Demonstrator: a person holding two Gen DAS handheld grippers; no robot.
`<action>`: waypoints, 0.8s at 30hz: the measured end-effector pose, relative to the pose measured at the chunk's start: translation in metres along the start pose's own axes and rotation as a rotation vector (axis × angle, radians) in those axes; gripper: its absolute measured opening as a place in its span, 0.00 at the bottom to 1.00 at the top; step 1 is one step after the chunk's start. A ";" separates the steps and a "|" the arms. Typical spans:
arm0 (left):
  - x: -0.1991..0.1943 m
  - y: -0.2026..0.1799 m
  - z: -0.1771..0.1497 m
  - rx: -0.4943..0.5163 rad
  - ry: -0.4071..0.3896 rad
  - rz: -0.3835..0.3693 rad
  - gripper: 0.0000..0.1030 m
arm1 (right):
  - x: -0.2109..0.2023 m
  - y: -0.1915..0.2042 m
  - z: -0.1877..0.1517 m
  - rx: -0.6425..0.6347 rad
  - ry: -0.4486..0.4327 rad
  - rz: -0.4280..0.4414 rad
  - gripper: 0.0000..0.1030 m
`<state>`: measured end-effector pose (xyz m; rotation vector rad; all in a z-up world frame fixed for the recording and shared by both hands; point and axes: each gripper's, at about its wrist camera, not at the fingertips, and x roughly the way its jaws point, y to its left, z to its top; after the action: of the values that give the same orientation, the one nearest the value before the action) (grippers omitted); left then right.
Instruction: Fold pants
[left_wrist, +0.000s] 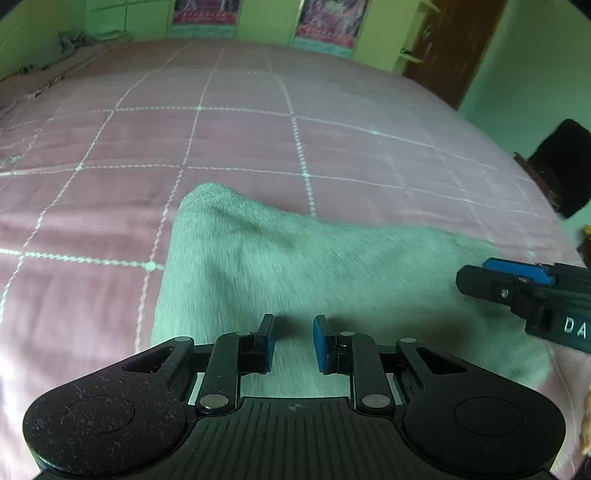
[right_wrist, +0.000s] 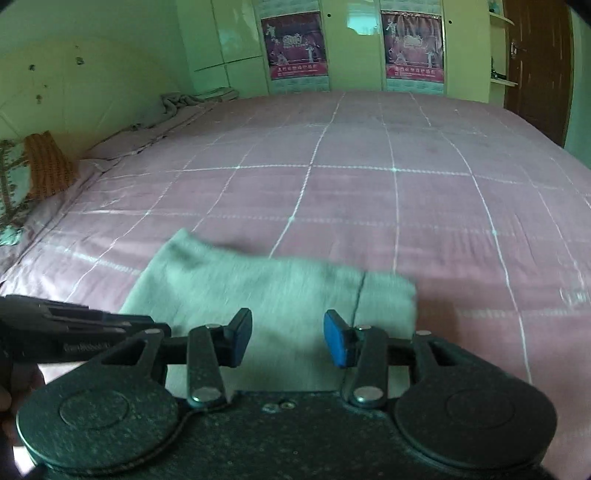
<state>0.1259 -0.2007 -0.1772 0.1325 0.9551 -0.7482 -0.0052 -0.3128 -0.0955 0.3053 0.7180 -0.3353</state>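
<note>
The pale grey pants (left_wrist: 295, 266) lie folded into a compact shape on the pink quilted bed, just ahead of both grippers; they also show in the right wrist view (right_wrist: 266, 291). My left gripper (left_wrist: 293, 341) is open and empty, its blue-padded fingers hovering over the near edge of the pants. My right gripper (right_wrist: 288, 338) is open and empty, also above the near edge. The right gripper shows at the right edge of the left wrist view (left_wrist: 524, 291), and the left gripper at the left edge of the right wrist view (right_wrist: 74, 328).
The pink bedspread (right_wrist: 369, 177) with a white grid pattern stretches far ahead. Crumpled bedding (right_wrist: 184, 101) lies at the far left by the wall. An orange knit item (right_wrist: 48, 166) sits at the left. A dark object (left_wrist: 561, 166) stands off the bed's right side.
</note>
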 end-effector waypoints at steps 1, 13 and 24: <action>0.008 0.001 0.004 -0.004 0.002 0.009 0.21 | 0.008 -0.002 0.004 -0.002 0.007 -0.010 0.42; 0.054 0.008 0.042 -0.085 0.000 0.033 0.20 | 0.039 -0.001 -0.008 -0.064 0.018 -0.086 0.40; -0.012 0.005 -0.029 -0.046 -0.004 0.018 0.21 | 0.002 0.017 -0.030 -0.090 0.008 -0.070 0.44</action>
<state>0.1045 -0.1784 -0.1862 0.0994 0.9653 -0.7093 -0.0144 -0.2869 -0.1159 0.1968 0.7502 -0.3672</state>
